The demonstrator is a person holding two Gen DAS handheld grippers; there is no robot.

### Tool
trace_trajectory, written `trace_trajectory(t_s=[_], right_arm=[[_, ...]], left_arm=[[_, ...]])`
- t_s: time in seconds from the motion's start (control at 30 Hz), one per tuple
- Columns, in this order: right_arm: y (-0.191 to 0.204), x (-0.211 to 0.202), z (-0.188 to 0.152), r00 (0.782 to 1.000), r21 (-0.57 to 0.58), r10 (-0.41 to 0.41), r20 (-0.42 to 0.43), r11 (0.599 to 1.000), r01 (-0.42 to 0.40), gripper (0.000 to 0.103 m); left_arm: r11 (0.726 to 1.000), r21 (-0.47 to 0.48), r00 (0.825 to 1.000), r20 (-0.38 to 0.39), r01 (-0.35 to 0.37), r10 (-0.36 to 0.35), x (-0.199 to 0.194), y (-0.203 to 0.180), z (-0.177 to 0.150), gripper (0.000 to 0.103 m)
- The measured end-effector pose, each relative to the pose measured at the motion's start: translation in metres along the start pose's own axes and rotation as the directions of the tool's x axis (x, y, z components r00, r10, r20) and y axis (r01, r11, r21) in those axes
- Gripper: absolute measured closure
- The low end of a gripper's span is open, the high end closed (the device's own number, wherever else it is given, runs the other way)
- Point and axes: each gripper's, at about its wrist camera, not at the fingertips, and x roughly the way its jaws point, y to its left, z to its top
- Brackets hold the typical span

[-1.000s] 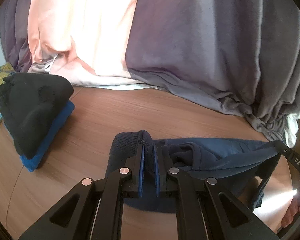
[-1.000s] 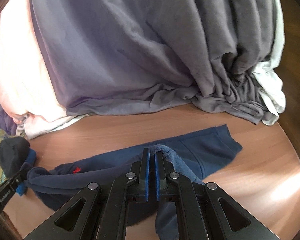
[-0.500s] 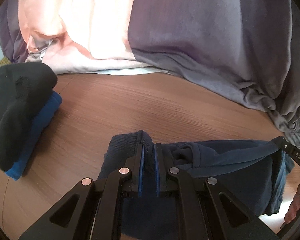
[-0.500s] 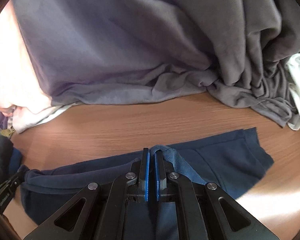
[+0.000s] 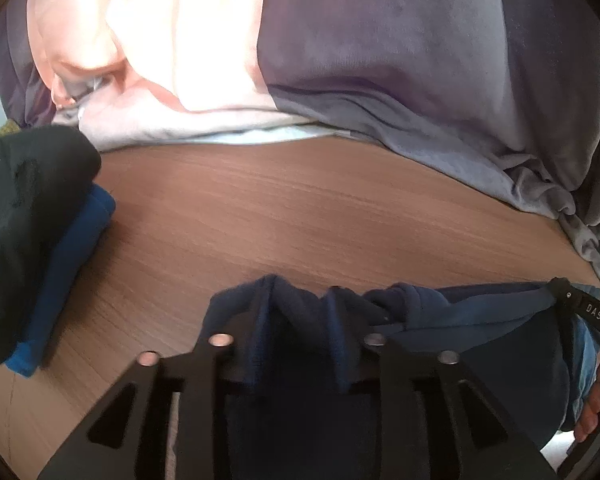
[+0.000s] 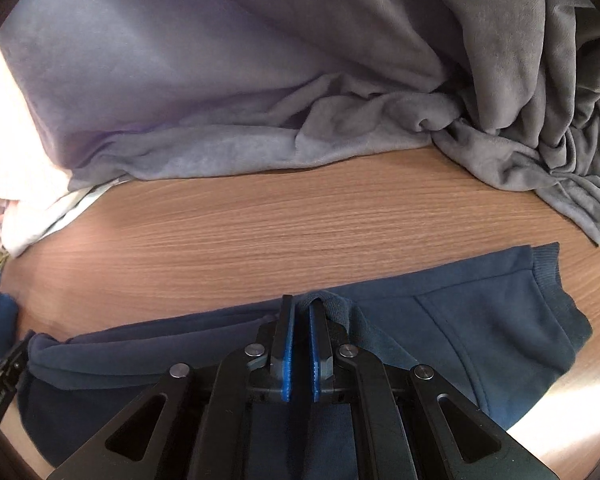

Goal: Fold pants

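The navy blue fleece pants [image 6: 480,320] lie on the wooden bench [image 6: 260,232], near the heap of grey cloth [image 6: 220,80]. The right hand-held gripper [image 6: 301,320] is clamped on their folded edge. The left hand-held gripper [image 5: 296,336] is opening, bunched navy cloth loose between its jaws.

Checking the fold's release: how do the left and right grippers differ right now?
The left gripper has its fingers spread and opening, navy pants fabric bunched loosely between them; the right gripper is shut, pinching a pants edge. Both angle down over the wooden table.
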Motion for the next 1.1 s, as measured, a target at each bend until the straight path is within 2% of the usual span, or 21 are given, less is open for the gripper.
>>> trace_trajectory(t_s=[0.03,0.07,0.13,0.3,0.4,0.5,0.63,0.73,0.8,0.9,1.1], right_arm=[[-0.001,0.000,0.000,1.000,0.004,0.004,-0.002,1.000,-0.004,0.097],[-0.001,0.000,0.001,1.000,0.005,0.007,-0.005,1.000,-0.007,0.097],[-0.003,-0.001,0.001,1.000,0.008,0.014,-0.015,1.000,-0.014,0.096],[-0.002,-0.020,-0.001,0.999,-0.005,0.032,-0.011,0.999,-0.032,0.085],[-0.001,-0.048,-0.008,0.998,-0.035,0.065,0.022,0.997,-0.065,0.067],[-0.001,-0.080,-0.016,0.994,-0.072,0.047,0.094,0.997,-0.041,0.056],[-0.009,-0.123,-0.029,0.985,-0.109,0.050,0.165,0.993,-0.033,0.055],[-0.018,-0.144,-0.042,0.980,-0.102,0.056,0.193,0.994,-0.036,0.055],[-0.025,-0.155,-0.051,0.976,-0.093,0.058,0.209,0.995,-0.039,0.055],[-0.035,-0.168,-0.064,0.972,-0.083,0.056,0.230,0.996,-0.038,0.055],[-0.062,-0.180,-0.087,0.966,-0.028,0.051,0.252,0.999,-0.046,0.055]], left_arm=[[1.000,0.009,1.000,0.014,-0.024,0.024,-0.003,0.000,0.001,0.047],[0.999,0.017,0.998,0.036,-0.049,0.049,-0.006,0.000,0.002,0.038],[0.998,0.025,0.994,0.084,-0.066,0.063,-0.018,0.001,0.003,0.033],[0.997,0.058,0.988,0.146,-0.052,0.043,-0.048,-0.001,0.001,0.033],[0.996,0.091,0.984,0.175,-0.002,-0.014,-0.068,-0.004,-0.003,0.033],[0.991,0.130,0.977,0.204,0.040,-0.066,-0.089,-0.010,-0.006,0.033],[0.969,0.214,0.956,0.237,0.124,-0.174,-0.112,-0.027,-0.011,0.033],[0.931,0.292,0.931,0.222,0.221,-0.290,-0.125,-0.047,-0.019,0.033],[0.893,0.346,0.907,0.200,0.288,-0.370,-0.131,-0.061,-0.026,0.033],[0.840,0.418,0.877,0.172,0.347,-0.448,-0.136,-0.083,-0.038,0.033],[0.740,0.494,0.822,0.084,0.456,-0.563,-0.135,-0.120,-0.057,0.033]])
